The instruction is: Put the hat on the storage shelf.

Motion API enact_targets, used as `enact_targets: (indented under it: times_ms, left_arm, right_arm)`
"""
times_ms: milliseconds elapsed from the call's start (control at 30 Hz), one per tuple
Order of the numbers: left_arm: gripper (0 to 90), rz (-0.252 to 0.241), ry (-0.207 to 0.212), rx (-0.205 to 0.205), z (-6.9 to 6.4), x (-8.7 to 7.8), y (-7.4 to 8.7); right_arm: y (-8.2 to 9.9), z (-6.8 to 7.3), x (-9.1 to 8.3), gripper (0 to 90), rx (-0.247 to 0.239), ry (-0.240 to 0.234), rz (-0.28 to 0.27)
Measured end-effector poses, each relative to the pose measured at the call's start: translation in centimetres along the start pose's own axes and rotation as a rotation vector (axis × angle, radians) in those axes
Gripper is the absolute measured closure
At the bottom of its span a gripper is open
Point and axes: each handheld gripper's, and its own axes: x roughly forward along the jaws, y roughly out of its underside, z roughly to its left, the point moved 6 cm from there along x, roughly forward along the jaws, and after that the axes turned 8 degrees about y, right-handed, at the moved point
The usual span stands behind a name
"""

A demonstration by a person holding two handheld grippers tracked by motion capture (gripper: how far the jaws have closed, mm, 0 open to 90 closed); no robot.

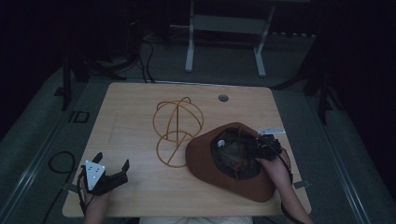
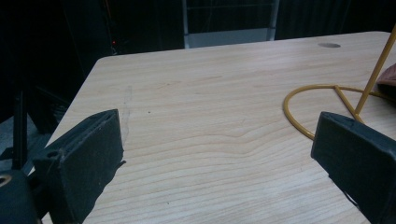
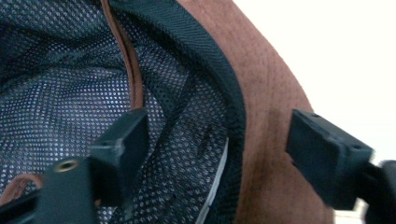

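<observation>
A dim recording lab: a lone wooden table point(image 1: 140, 107) on grey carpet point(image 1: 224, 60), cables point(image 1: 147, 60) trailing behind.

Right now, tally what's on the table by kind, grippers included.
Brown hat, upside down: 1
Gold wire stand: 1
Hand-held grippers: 2, the left gripper and the right gripper
Total: 4

Dim high view, dark surroundings; right gripper view blurred, background overexposed; left gripper view sharp.
</observation>
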Motion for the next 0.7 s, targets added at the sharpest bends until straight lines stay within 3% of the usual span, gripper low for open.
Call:
enact_targets:
  times_ms: [100,167,300,433,500,567,600,700]
  left_arm:
    - [2.9,0.003,-0.004,0.001,0.0,0.0,0.0]
    - [2.9,0.002,-0.003,-0.001,0.0,0.0,0.0]
    - [3.0,0.003,-0.003,-0.002,0.0,0.0,0.0]
    - [2.9,0.01,0.0,0.0,0.0,0.1,0.1]
    - [2.9,0.009,0.0,0.0,-0.1,0.1,0.1]
    - [2.9,0.009,0.0,0.0,-0.1,0.1,0.1]
    - [2.9,0.002,0.0,-0.009,0.0,0.0,0.0]
    - [2.9,-0.015,0.02,-0.034,-0.1,0.0,0.0]
  right_arm:
    - [0.2,0.4,0.5,31.9,-0.021,-0.007,0.018]
    - [0.3,0.7,0.8,34.2,-0.045,0.031,0.026]
    - [0.5,0.5,1.1,45.7,-0.046,0.073,0.015]
    - [0.9,0.4,1.2,64.7,-0.104,0.15,-0.01]
    - [0.9,0.2,1.2,72.6,-0.101,0.173,-0.02]
    - [0.9,0.1,1.2,72.6,-0.102,0.181,-0.022]
    - [0.7,-0.1,0.8,82.2,-0.082,0.178,-0.041]
    - [0.0,-0.4,0.1,83.6,-0.057,0.159,-0.076]
